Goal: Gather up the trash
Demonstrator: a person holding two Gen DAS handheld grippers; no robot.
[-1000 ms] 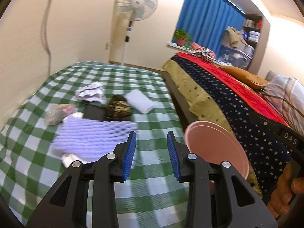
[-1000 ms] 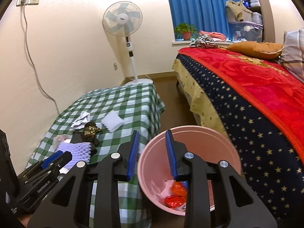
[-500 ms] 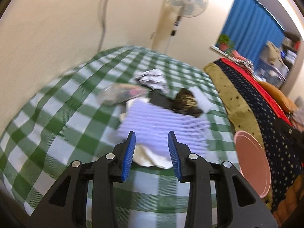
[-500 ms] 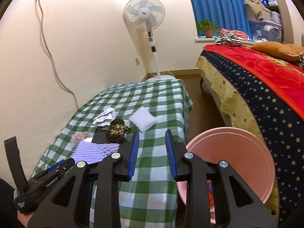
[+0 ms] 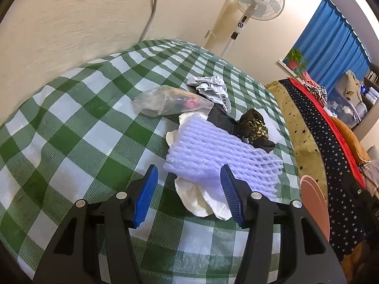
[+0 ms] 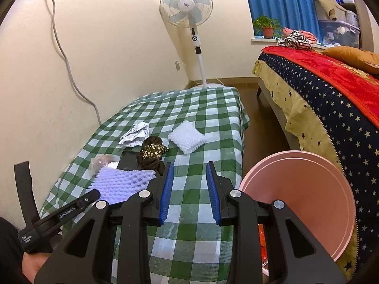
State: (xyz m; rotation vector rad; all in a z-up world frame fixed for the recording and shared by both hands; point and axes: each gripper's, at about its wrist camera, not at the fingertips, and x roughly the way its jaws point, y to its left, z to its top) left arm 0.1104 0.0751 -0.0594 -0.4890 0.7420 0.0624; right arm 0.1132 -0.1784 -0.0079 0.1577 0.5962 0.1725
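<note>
Centrally, the trash is being shown heaped on the bench (image 5: 71, 108), which is covered by a green-and-white checked cloth. The left claw (image 5: 188, 195) is being pointed down at the near edge of the heap; its jaws are being opened, and nothing is being pressed by the blue pads (image 5: 145, 196), although the crumpled white paper (image 5: 201, 198) is lying in the gap between them. Directly beyond the claw, at 12 o'clock, a lilac foam net (image 5: 213, 151) is being seen resting on that paper. At 11 o'clock of the net a clear plastic bag (image 5: 165, 100) is lying, and further off a crumpled grey paper (image 5: 210, 86). At 2 o'clock of the net a dark patterned wrapper (image 5: 254, 127) is resting on a black sheet (image 5: 222, 119).

In the right wrist view, the right claw (image 6: 189, 194) is being held partly apart over bare checked cloth, with nothing between its pads. A white foam pad (image 6: 187, 138) is lying at 12 o'clock from it, apart from the heap. The pink bin (image 6: 296, 196) is being seen at 3 o'clock, beside the bench edge, with orange scraps (image 6: 261, 241) showing inside. A standing fan (image 6: 186, 4) and a bed (image 6: 331, 99) are being shown behind.
</note>
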